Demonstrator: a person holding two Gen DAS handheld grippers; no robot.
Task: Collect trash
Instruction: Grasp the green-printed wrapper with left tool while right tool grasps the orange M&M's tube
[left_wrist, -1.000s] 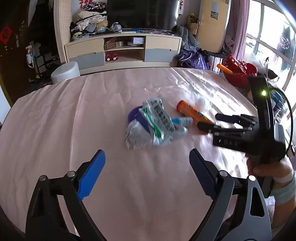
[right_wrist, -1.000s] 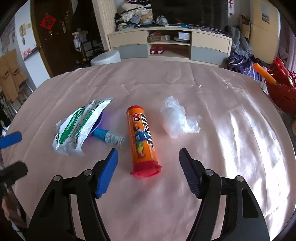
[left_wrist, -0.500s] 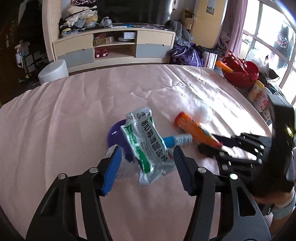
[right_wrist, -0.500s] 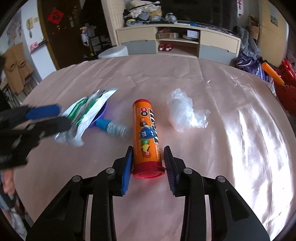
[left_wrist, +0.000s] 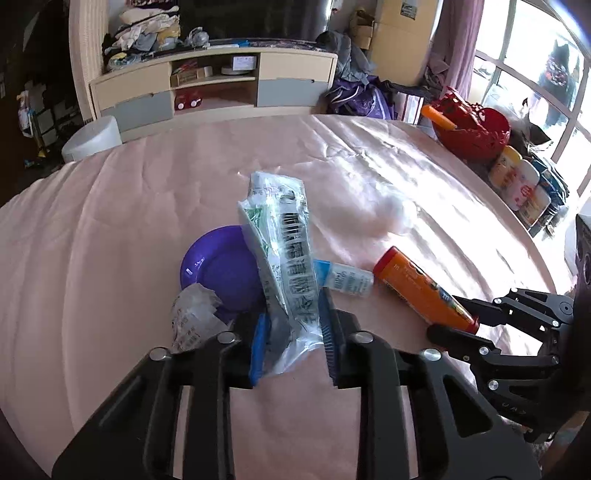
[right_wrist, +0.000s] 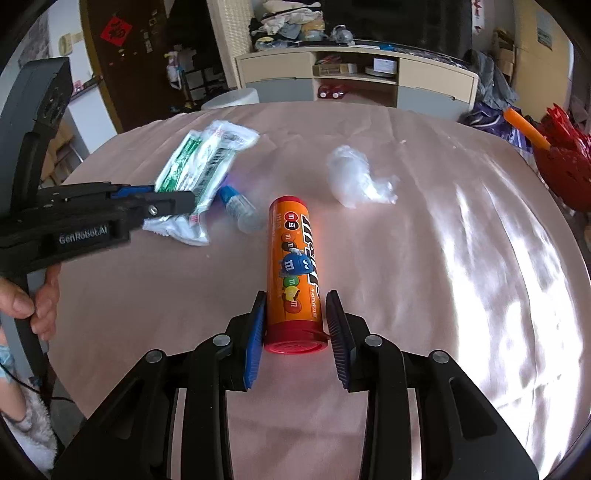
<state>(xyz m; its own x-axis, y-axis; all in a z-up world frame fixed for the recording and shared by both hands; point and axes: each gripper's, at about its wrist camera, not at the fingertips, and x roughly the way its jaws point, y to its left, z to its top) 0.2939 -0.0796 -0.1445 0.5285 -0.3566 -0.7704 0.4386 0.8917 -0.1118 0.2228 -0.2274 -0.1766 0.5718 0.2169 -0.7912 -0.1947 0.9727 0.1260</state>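
Pink tablecloth (left_wrist: 110, 229), TV cabinet (left_wrist: 214, 85) behind

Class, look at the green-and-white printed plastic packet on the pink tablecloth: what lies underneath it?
Under the green-and-white plastic packet a round purple plastic dish shows, and the blue cap of a small clear bottle pokes out. The dish's right edge is covered.

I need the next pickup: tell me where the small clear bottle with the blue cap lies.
In the right wrist view the small clear bottle with the blue cap lies left of centre on the pink tablecloth, between the green-and-white plastic wrapper and the orange candy tube.
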